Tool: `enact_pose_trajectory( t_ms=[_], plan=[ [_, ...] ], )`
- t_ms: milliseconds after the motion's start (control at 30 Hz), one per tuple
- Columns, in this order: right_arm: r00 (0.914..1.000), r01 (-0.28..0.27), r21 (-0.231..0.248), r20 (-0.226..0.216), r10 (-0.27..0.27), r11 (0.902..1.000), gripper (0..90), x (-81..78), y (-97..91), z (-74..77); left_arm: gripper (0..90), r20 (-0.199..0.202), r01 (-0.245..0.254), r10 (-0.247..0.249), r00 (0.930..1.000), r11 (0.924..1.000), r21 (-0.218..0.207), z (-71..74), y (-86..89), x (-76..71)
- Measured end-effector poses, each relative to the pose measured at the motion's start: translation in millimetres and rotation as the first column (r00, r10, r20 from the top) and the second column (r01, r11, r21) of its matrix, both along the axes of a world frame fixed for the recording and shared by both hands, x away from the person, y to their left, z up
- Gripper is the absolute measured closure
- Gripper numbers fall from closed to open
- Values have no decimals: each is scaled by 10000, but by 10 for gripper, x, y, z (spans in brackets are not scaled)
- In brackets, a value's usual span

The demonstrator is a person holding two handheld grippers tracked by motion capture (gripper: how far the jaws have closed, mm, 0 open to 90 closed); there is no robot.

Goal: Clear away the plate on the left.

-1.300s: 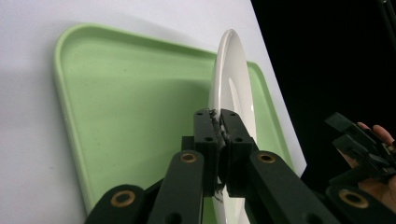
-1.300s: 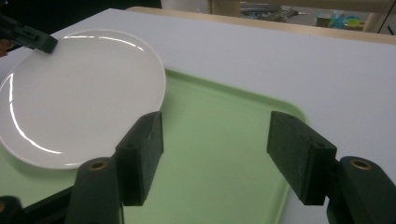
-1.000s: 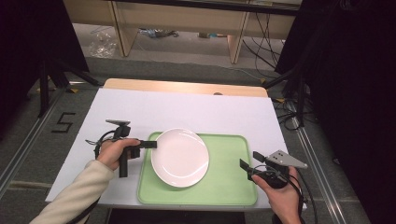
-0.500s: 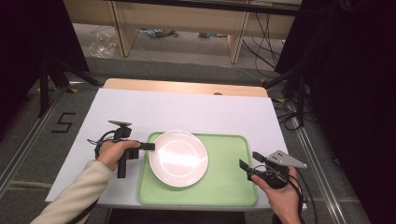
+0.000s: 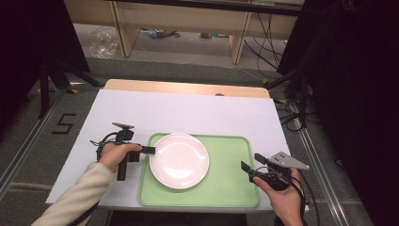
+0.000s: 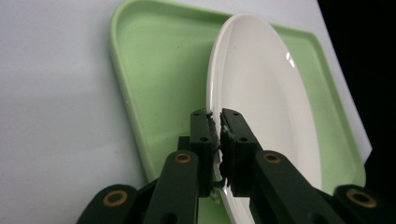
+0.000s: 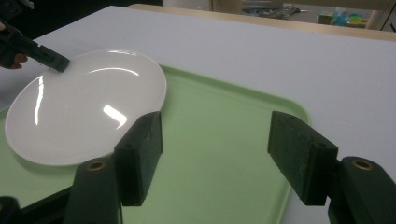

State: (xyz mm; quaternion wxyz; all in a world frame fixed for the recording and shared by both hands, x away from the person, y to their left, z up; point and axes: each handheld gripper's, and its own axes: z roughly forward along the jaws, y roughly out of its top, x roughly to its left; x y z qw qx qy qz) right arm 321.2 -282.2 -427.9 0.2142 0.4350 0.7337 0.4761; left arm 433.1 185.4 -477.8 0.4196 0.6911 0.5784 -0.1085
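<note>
White plate's (image 6: 261, 116) rim sits between left gripper's (image 6: 216, 122) jaws.

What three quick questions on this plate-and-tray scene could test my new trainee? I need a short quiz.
1. True or false: the left gripper has the white plate by its rim.
2. What does the plate rest on?
3. The right gripper is: A open, holding nothing; B shut on the tray.

Key:
1. True; its jaws have just been opening slightly, rim between them.
2. The green tray.
3. A.
</note>
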Motion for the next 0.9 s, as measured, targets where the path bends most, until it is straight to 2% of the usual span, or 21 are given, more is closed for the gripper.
enact_pose_trajectory(
  t_ms=[167,200,300,333,367,400,433,467,500,533,600,633,667,700,767,833,900],
  plan=[
    [10000,-1,17,29,1,10000,363,0,1,0,808,67,72,-74,10000,9995,313,-14,-7,-4],
    [10000,3,12,29,-4,10000,362,1,0,-1,805,226,26,-38,9997,9987,517,-13,-4,-3],
    [10000,-9,14,24,9,10000,359,1,0,-2,791,420,-77,63,9991,9994,350,27,27,-9],
    [10000,4,44,-73,-4,10000,358,-4,-1,4,771,595,19,-39,9982,9994,344,33,34,-7],
    [10000,1,54,-73,0,10000,357,-4,-1,5,737,941,65,-108,9955,9990,451,62,44,-19],
    [10000,4,25,28,-5,10000,356,0,0,-2,717,941,65,-108,9955,9990,451,62,44,-19],
    [10000,-2,35,23,2,10000,355,0,0,-1,690,1233,134,-190,9922,9988,464,84,45,-38],
    [10000,-2,35,23,2,10000,355,0,0,-1,655,1233,134,-190,9922,9988,464,84,45,-38],
    [9996,31,-180,-278,-36,9998,352,-22,-16,26,614,1734,59,-152,9847,9985,539,107,35,-60],
    [9996,26,-183,-275,-31,9998,352,-22,-18,26,592,1734,59,-152,9847,9985,539,107,35,-60],
    [9998,31,-244,-174,-36,9997,352,-17,-21,20,560,2279,95,-228,9734,9982,595,132,45,-77],
    [9996,23,-197,-282,-28,9998,351,-21,-21,25,497,2828,105,-272,9588,9981,606,167,53,-91],
    [9996,23,-197,-282,-28,9998,351,-21,-21,25,466,2828,105,-272,9588,9981,606,167,53,-91],
    [9996,21,-196,-287,-27,9998,351,-21,-20,25,466,3168,39,-232,9482,9981,614,189,55,-101],
    [9996,22,-190,-286,-27,9998,351,-22,-19,26,399,3551,-69,-179,9346,9976,683,222,59,-120],
    [9996,17,-192,-287,-23,9998,350,-22,-21,26,344,3967,-133,-177,9178,9971,752,245,74,-141],
    [9996,18,-187,-292,-23,9998,350,-21,-19,24,283,4135,-601,193,9103,9945,859,274,87,-163]
  ],
)
